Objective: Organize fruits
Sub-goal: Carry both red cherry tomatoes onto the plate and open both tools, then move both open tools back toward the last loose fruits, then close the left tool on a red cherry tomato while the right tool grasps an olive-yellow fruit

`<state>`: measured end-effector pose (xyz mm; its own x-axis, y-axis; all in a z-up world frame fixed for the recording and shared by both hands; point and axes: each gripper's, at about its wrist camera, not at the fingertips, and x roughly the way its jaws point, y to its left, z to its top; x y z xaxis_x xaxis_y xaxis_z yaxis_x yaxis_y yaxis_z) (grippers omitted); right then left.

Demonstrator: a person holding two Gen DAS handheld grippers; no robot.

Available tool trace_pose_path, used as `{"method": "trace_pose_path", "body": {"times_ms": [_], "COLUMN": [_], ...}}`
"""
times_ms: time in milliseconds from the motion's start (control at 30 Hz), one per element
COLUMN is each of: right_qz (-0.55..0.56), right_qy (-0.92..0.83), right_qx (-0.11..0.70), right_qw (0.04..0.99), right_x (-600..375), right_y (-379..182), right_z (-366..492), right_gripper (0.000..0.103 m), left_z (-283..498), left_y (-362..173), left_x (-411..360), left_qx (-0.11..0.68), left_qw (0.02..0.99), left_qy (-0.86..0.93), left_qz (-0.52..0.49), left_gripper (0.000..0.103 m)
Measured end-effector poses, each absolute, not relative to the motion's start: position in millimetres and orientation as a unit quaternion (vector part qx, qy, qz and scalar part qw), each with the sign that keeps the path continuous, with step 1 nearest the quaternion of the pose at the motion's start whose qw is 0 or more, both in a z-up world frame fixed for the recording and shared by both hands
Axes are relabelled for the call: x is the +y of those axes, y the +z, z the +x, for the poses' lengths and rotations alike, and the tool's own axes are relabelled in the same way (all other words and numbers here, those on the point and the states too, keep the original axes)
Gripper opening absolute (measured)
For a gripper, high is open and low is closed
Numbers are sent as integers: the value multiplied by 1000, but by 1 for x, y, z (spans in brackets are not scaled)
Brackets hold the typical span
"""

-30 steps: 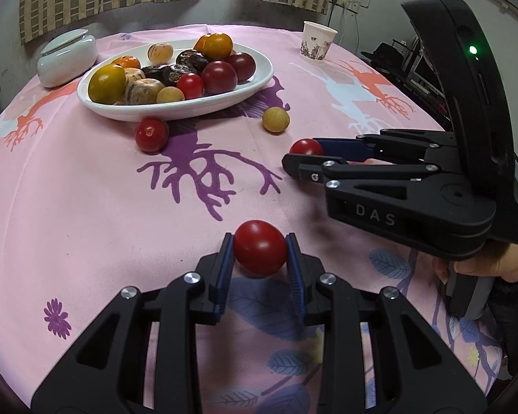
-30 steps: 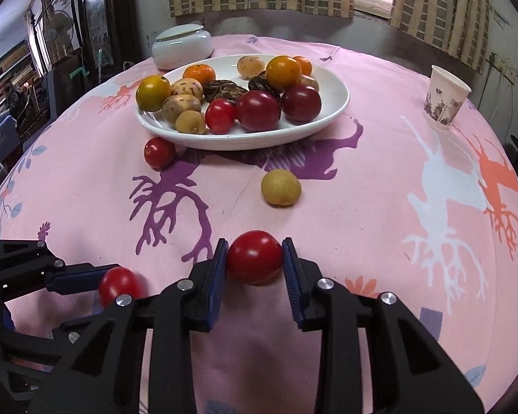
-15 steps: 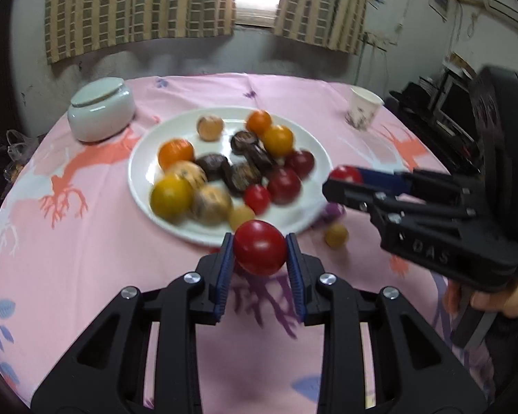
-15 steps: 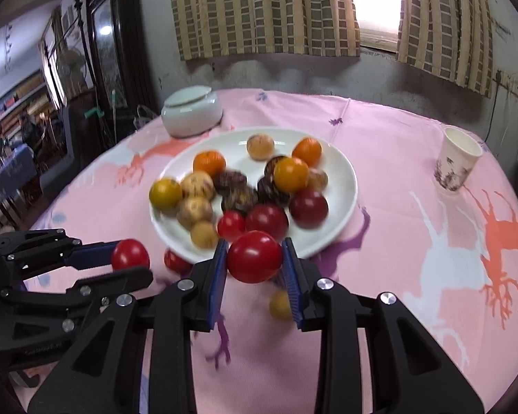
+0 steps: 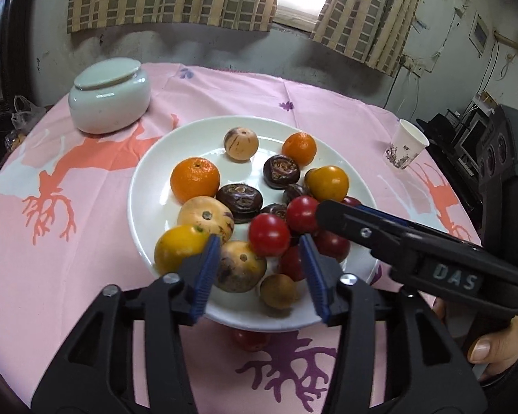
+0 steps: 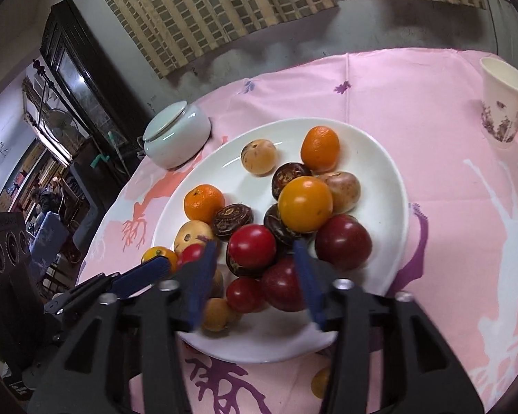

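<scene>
Since my left gripper [image 5: 259, 258] and right gripper [image 6: 252, 269] both stand released over the plate [image 5: 145, 179], the red tomato [image 5: 269, 235] between my left fingers looks smooth, light and soft, best pinched gently across its middle.

Both wrist views look down, close, over the white plate [image 5: 145, 186] [image 6: 390, 179] of fruit. Left view looks from the near-left, right view from the near-right; each catches the other gripper.

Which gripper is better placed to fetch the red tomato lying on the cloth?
Left. The red tomato lies just below the open left gripper, beside the plate; the right wrist view misses it.
</scene>
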<state>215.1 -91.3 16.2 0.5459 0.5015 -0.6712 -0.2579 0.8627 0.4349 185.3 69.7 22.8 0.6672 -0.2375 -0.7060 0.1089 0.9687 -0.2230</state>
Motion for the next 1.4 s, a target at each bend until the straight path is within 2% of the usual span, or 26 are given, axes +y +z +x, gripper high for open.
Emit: {"method": "trace_pose_path", "body": {"times_ms": [33,100,300,700,800,1067,1200,1400], "right_qz": [141,134,86,-30,-52,-80,-75,-69], "right_qy": [223,227,221,181,181,184,173,168], "right_qx": [420,417,404,410,414,434,440,437], "right_qw": [868,870,883,893,890,878,878,881], "right_x": [-94,-99,-118,-122,-115,-101,-102,-105], "right_y": [19,25,34,0,-10,-28,-33,-32], "right_z": [213,204,176,137,135,142,147,145], "right_gripper": [67,67,67,66,56,46,28,28], "left_z": [181,173,149,119,122,135,144,152], "left_y": [26,31,35,3,-9,-24,-30,-33], "left_x": [69,67,64,51,52,56,57,59], "left_qx": [391,380,377,409,430,445,451,453], "left_qw": [913,920,922,910,900,893,889,890], "left_qy": [-88,-72,-72,-70,-74,-62,-64,-49], "left_qz": [-79,-63,-39,7,-7,-18,-30,-31], "left_gripper": [69,77,77,79,79,79,76,66]}}
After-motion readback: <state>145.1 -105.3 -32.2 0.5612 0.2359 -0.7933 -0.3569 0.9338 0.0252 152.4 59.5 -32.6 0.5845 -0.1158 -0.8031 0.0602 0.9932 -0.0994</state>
